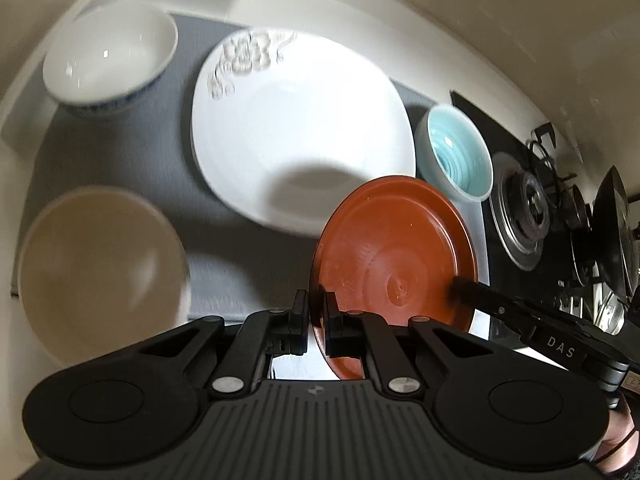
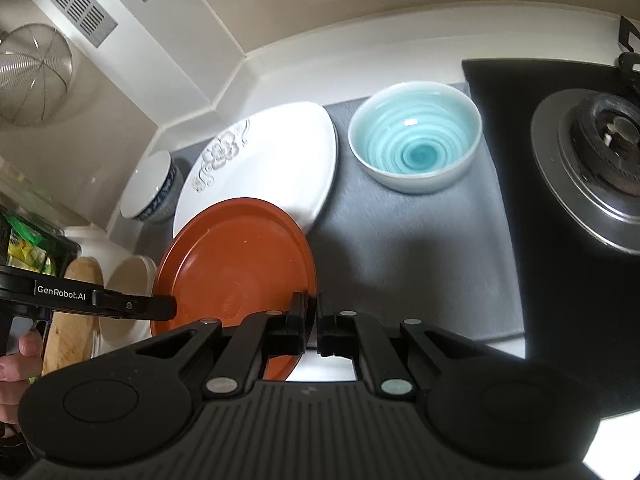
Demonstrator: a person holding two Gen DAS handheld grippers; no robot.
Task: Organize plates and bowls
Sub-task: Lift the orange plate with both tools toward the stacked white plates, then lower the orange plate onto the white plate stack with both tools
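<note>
A reddish-brown plate [image 1: 392, 256] [image 2: 236, 256] hangs tilted above the grey mat [image 1: 248, 272] [image 2: 420, 260], held at two opposite edges. My left gripper [image 1: 316, 308] [image 2: 172, 306] is shut on the plate's rim on one side. On the other side my right gripper [image 2: 312, 308] [image 1: 460, 286] is shut on the rim. Beyond it lies a large white plate with a flower print [image 1: 300, 120] [image 2: 272, 160]. A turquoise bowl [image 1: 460, 156] [image 2: 416, 144], a white bowl with a blue pattern [image 1: 108, 60] [image 2: 154, 188] and a beige bowl [image 1: 96, 272] [image 2: 128, 280] stand around it.
A black gas hob with a burner [image 1: 524, 216] [image 2: 600, 160] borders the mat on the right, with a dark pan [image 1: 612, 232] on it. A wire strainer [image 2: 32, 72] hangs at the upper left. A wooden board [image 2: 76, 312] lies beside the beige bowl. The wall corner closes the back.
</note>
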